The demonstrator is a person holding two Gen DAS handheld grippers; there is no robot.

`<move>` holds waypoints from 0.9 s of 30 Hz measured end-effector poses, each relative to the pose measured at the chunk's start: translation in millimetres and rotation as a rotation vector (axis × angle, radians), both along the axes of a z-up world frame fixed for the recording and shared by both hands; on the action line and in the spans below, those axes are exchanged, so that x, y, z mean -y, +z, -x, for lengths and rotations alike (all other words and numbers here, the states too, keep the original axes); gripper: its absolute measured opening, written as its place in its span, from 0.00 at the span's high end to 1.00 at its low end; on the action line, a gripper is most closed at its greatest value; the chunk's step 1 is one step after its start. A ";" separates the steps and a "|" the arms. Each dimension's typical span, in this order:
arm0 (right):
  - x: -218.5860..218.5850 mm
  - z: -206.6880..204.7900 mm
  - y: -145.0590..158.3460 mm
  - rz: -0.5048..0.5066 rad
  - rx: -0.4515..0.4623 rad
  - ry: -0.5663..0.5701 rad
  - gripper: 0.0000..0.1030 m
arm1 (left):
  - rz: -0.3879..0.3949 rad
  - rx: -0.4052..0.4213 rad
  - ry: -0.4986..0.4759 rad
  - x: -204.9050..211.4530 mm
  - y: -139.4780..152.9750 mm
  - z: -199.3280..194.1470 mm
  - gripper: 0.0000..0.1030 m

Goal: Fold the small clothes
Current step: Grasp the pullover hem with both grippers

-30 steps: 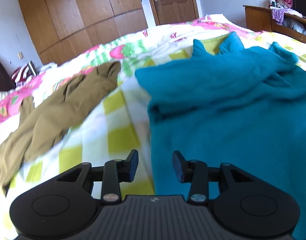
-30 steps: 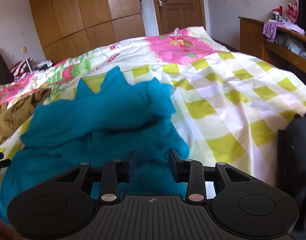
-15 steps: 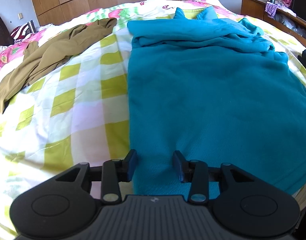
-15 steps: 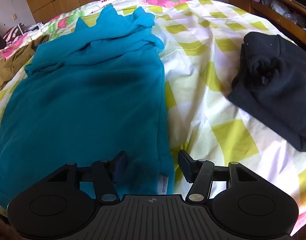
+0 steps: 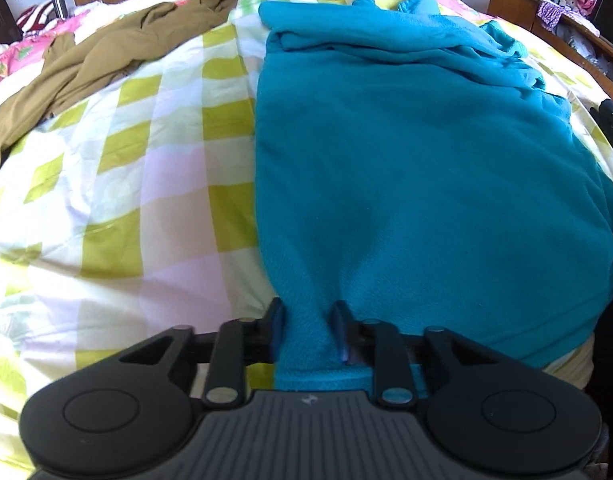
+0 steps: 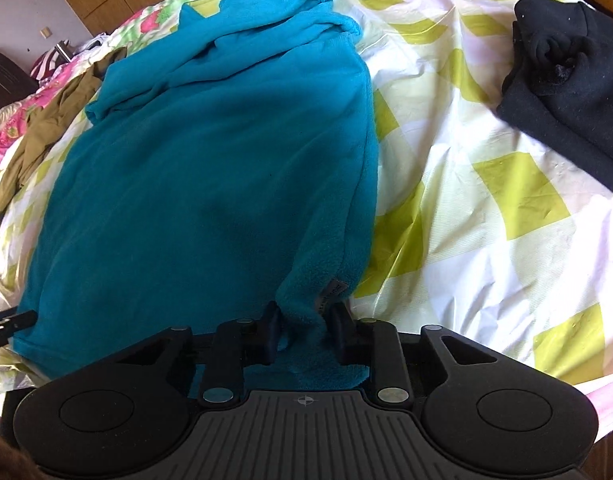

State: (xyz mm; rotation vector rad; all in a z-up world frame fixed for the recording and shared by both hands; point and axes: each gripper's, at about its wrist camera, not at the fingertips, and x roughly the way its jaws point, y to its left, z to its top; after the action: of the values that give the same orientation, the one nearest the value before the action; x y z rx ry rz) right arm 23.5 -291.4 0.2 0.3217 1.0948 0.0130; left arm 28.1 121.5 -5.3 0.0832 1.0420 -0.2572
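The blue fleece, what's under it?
The blue fleece lies on the checked yellow-and-white bedcover, which shows all around it. Whatever else might be underneath is covered.

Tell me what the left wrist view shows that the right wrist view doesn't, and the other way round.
Only the left wrist view shows a wooden dresser with clutter on it.

Only the right wrist view shows the label at the fleece's near corner.

Both show the teal fleece on the checked bedspread, the brown garment and a black garment. The left gripper and right gripper are each closing on the fleece's near hem.
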 end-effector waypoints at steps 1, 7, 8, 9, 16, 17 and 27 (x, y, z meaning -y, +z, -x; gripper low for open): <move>0.6 0.7 0.5 0.000 0.006 0.003 0.75 | 0.017 -0.018 0.004 0.2 -0.1 0.6 0.75; 3.0 -7.0 -9.5 -0.051 -0.002 -0.013 0.78 | 0.065 -0.054 0.046 1.1 -2.1 -1.4 0.79; 3.8 -7.5 -8.1 -0.068 -0.005 -0.017 0.86 | 0.092 -0.050 0.049 0.1 2.2 0.2 0.79; 7.0 -5.7 -3.5 -0.115 0.003 -0.017 0.87 | 0.112 -0.041 0.049 -0.6 7.2 2.7 0.80; 10.8 28.1 50.7 -0.267 0.124 0.031 0.89 | 0.329 0.023 0.103 -7.7 52.9 34.7 0.80; 10.2 34.9 56.0 -0.278 0.126 0.035 0.89 | 0.352 0.024 0.106 -7.8 59.1 42.4 0.80; 24.0 87.5 92.5 -0.417 0.136 -0.036 0.89 | 0.580 0.065 0.175 -12.7 94.7 87.1 0.80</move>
State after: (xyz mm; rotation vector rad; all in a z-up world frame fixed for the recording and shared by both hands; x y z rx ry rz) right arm -64.0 -315.4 92.7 0.7051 0.9459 0.2307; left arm -59.0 134.2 89.4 -0.5177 0.8705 -0.3854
